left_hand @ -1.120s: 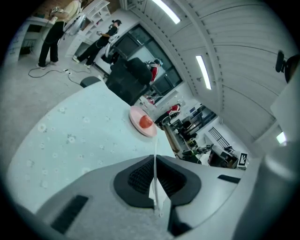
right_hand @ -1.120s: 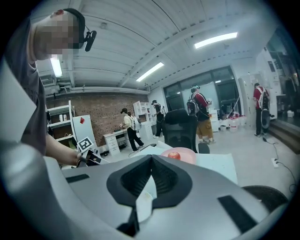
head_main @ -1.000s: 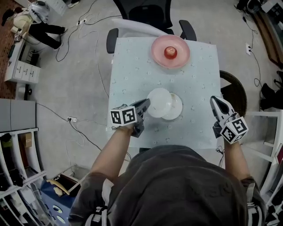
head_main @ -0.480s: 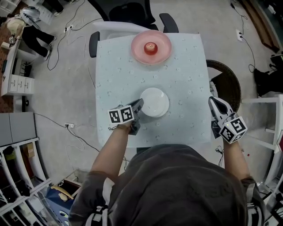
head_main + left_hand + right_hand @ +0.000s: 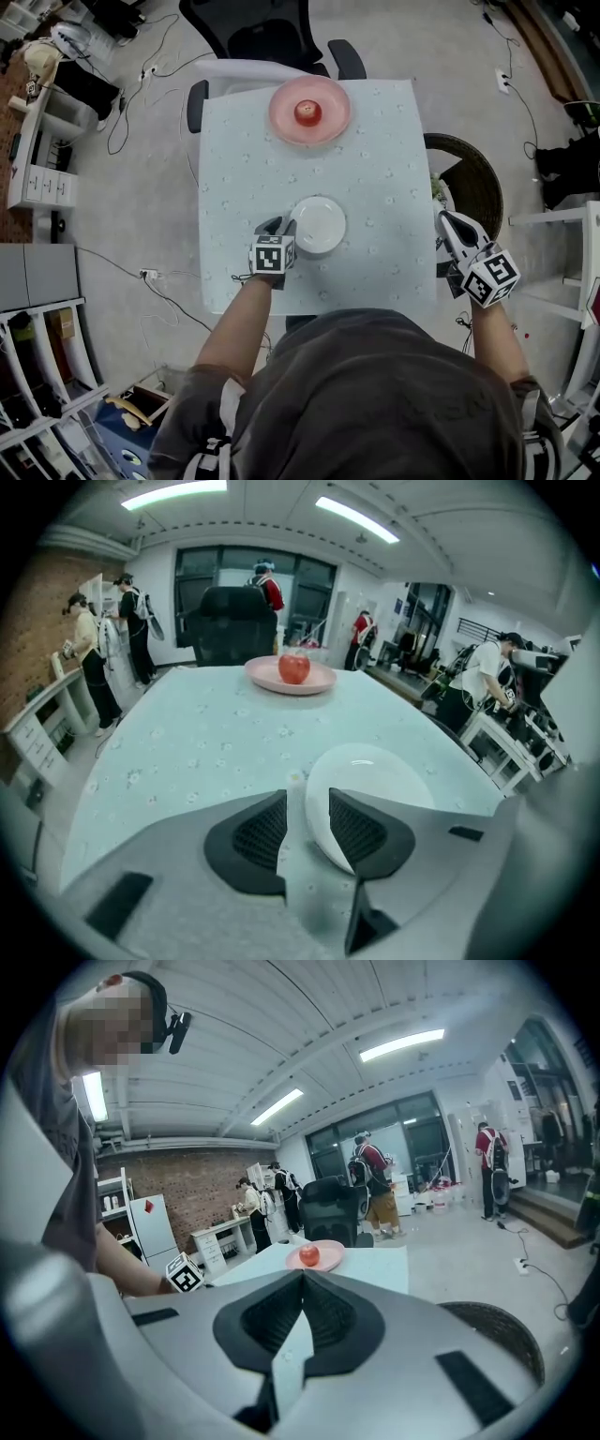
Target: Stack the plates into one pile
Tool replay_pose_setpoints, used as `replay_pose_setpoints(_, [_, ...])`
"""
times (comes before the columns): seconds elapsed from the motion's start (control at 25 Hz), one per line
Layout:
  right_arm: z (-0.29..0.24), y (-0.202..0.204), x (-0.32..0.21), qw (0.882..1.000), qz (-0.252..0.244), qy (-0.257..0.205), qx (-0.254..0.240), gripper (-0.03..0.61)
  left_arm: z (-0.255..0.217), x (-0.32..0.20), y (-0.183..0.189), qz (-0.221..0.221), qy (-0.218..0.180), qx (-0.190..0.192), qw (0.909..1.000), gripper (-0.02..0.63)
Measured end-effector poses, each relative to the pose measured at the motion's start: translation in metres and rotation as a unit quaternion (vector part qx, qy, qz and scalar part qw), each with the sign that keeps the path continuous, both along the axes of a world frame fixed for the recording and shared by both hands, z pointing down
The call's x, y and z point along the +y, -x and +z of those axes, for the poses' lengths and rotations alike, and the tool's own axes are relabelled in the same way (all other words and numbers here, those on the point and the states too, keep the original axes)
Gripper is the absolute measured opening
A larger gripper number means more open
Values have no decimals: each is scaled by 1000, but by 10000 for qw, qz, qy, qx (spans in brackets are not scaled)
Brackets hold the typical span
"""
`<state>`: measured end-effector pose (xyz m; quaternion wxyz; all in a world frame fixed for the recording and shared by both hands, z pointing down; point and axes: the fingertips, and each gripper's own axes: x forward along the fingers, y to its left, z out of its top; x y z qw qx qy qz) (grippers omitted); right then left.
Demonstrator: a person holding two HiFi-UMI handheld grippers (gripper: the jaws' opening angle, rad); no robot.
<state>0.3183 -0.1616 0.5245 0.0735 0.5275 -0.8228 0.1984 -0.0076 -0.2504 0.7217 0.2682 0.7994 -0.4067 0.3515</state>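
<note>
now the white plates point(image 5: 319, 224) lie flat in one pile, face up, mid-table point(image 5: 384, 178). the left gripper point(image 5: 283, 230) has just been opening its jaws, the pile's rim loose between them. the right gripper point(image 5: 447, 223), jaws pressed together and empty, hovers at the table's right edge.

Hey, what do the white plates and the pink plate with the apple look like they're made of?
White plates: probably glazed ceramic, possibly melamine. The surface is smooth and glossy, with a bright reflection of the ceiling light on top.
Pink plate: plastic or glazed ceramic. It has an even colour and a softer, satin sheen.
The look alone doesn't settle either.
</note>
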Motion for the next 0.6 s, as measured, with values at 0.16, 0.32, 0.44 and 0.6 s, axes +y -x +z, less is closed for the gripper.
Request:
replay_pose_setpoints(0.16, [-10, -6, 2, 9999, -83, -142, -39, -8, -37, 2, -2, -106, -355, 306, 9988, 124])
replay_pose_setpoints(0.32, [-24, -14, 4, 9993, -155, -320, -106, -8, -91, 13, -7, -171, -815, 729, 9939, 114])
replay_pose_setpoints(0.44, [-41, -15, 6, 9985, -255, -476, -123, -8, -143, 22, -10, -204, -1263, 1001, 9867, 97])
replay_pose_setpoints(0.6, [-63, -8, 8, 9966, -442, -694, -97, -8, -213, 38, -11, -145, -1955, 1286, 9721, 71])
